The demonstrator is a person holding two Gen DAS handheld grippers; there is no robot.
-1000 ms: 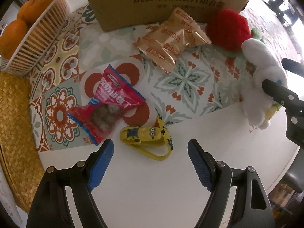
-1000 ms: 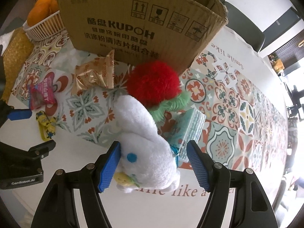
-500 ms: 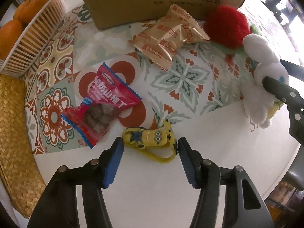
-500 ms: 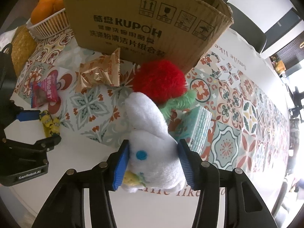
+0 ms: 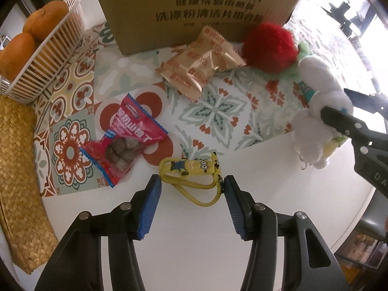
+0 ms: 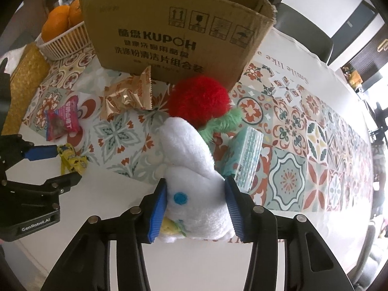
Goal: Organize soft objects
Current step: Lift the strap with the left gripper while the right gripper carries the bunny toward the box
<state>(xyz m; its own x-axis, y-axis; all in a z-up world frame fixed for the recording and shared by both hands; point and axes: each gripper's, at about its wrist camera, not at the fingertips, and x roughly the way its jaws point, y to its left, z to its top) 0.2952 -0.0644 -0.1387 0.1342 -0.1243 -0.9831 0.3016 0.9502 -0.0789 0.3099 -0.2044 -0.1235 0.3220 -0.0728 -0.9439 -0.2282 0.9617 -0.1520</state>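
A flat yellow minion toy (image 5: 194, 167) with a strap lies on the white table between the blue pads of my left gripper (image 5: 191, 184). The jaws are closing and the pads touch both of its ends. My right gripper (image 6: 195, 186) is closing too, its pads pressing into the sides of a white plush rabbit (image 6: 189, 150). A red and green plush (image 6: 198, 97) lies just behind the rabbit, against the cardboard box (image 6: 169, 31). The right wrist view also shows the left gripper (image 6: 68, 163) at the minion toy (image 6: 72, 162), far left.
A gold snack packet (image 5: 201, 63) and a red snack packet (image 5: 126, 140) lie on the patterned cloth. A teal tissue pack (image 6: 245, 155) sits right of the rabbit. A white basket (image 5: 48, 55) of oranges and a woven mat (image 5: 17, 169) are at the left.
Both grippers' jaws have narrowed. The left ones came in from wide apart onto the minion toy's ends. The right ones closed from beside the rabbit onto its body.
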